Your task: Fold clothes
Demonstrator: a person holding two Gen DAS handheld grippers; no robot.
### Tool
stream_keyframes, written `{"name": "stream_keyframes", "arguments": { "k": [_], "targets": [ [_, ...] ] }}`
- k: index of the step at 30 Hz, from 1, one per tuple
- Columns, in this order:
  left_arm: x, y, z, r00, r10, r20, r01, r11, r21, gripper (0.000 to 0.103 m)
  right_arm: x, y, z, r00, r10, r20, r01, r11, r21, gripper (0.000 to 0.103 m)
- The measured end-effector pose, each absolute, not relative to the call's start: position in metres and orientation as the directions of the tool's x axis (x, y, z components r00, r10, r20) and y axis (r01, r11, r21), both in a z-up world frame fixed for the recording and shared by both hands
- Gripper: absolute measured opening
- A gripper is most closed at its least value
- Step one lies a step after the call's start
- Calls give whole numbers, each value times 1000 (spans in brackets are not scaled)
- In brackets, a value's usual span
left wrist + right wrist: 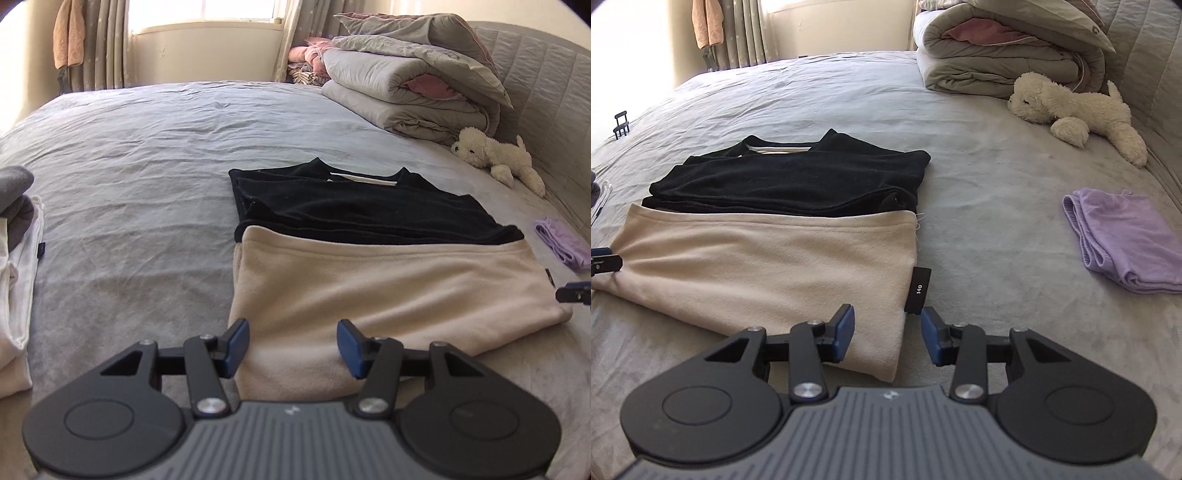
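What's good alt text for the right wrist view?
The open right gripper hovers at the near right corner of a folded beige-and-black garment on a grey bed. A folded lilac cloth and a white plush dog lie to the right.

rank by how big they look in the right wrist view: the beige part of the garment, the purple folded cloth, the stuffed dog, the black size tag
1. beige part of the garment
2. stuffed dog and purple folded cloth: look alike in size, and the dog lies farther off, so unranked
3. black size tag
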State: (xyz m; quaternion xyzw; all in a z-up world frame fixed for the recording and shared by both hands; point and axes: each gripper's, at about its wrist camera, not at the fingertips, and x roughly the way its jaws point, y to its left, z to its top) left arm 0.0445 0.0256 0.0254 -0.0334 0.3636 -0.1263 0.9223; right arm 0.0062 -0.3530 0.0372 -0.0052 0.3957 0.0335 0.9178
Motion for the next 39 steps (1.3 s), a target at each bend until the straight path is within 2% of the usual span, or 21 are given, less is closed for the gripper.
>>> {"name": "stream_keyframes", "arguments": {
  "k": [4,8,13,23,29,32,35,39],
  "targets": [
    [37,29,25,721,-212,-660,179,977,-118,59,10,-344,22,634,33,-773,-75,997,-18,41],
    [43,29,11,691,-167,-704,149,985,-87,60,13,-337,17,635,3,-773,-71,996,-55,41],
    [45,42,13,691,-121,-713,102,992,-70,61,10,-345,22,640,-10,-769,-45,998,-51,41],
    [42,50,17,681,-97,-726,83,995,-55,62,-5,-364,29,650,-55,-758,-10,997,-81,46],
    [38,60,24,658,-102,-746,46,994,-95,62,-6,-374,29,630,-172,-758,67,983,-168,46],
    [35,64,30,660,-114,-743,39,992,-118,62,-10,-378,36,645,-128,-754,60,991,-117,46],
    [29,64,37,679,-82,-729,36,996,-78,61,-15,-377,42,656,-83,-750,38,996,-77,46],
    [26,67,39,688,-77,-722,50,997,-58,61,-18,-367,42,653,-77,-753,-14,993,-113,48]
  ]
}}
